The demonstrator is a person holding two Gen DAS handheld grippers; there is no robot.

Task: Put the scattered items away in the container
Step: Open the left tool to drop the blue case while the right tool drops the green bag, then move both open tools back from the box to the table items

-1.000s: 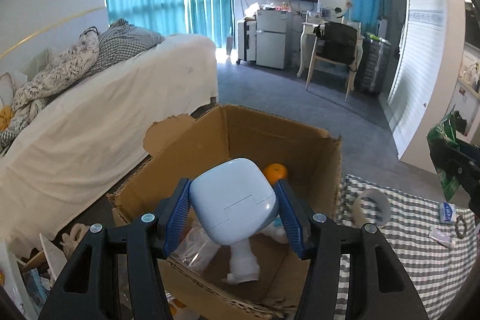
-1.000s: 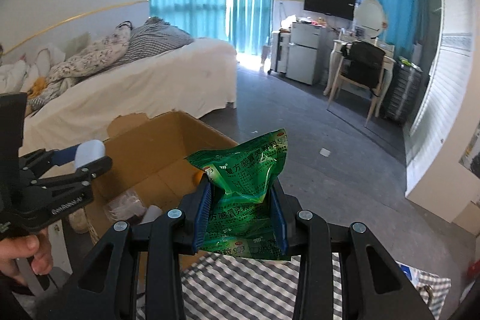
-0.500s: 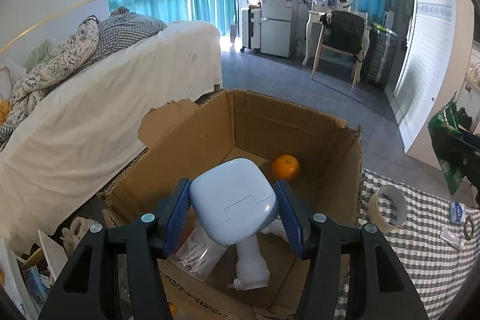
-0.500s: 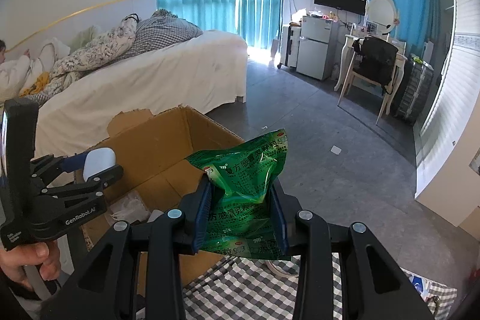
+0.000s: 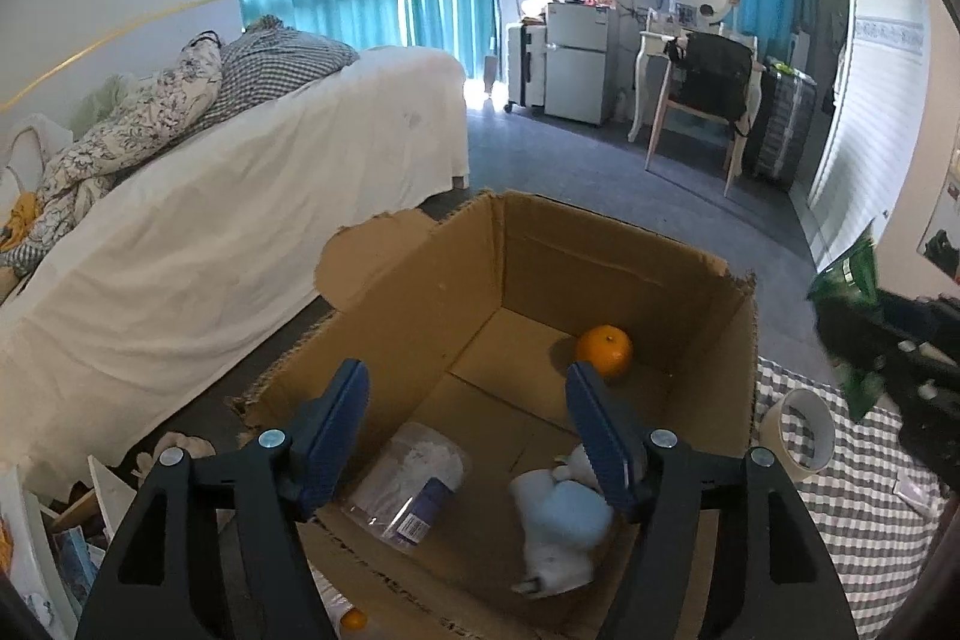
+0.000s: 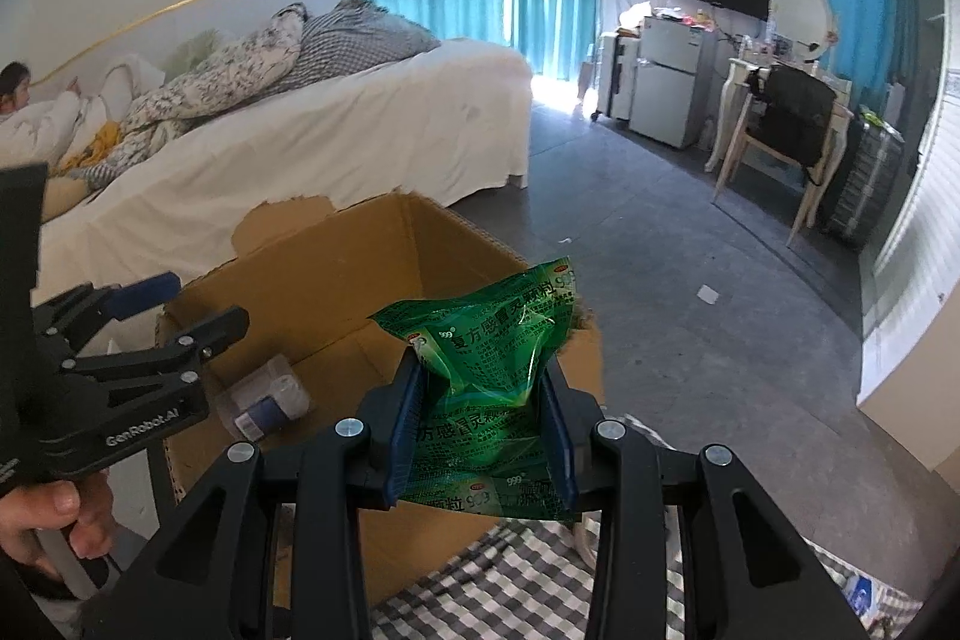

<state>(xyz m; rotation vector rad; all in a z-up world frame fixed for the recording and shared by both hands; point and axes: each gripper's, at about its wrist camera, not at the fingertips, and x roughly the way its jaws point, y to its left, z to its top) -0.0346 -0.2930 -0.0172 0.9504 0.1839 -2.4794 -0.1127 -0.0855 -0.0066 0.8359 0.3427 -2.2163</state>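
**Counting what sits in the box**

Hanging above the open cardboard box [image 5: 612,256], the left gripper [image 5: 465,418] has its jaws spread apart with nothing between them; they have just been opening. Inside the box I count three things: one orange [image 5: 604,349] near the far right corner, one clear plastic bag [image 5: 414,478] with a blue-and-white item in it on the near left floor, and one pale blue and white device [image 5: 561,526] lying blurred on the near right floor. One torn flap rises from the box's left wall.

One right gripper [image 6: 485,436] is clenched on one green sachet pack [image 6: 486,358], which stands up between the blue pads, held in the air near the box's right wall and over the edge of the table [image 6: 516,580] with its checked cloth. One roll of tape [image 5: 801,427] stands on that cloth just beside the box. A hand [image 6: 45,526] grips the left gripper's handle. One small orange thing [image 5: 353,621] lies outside, below the box's near wall.
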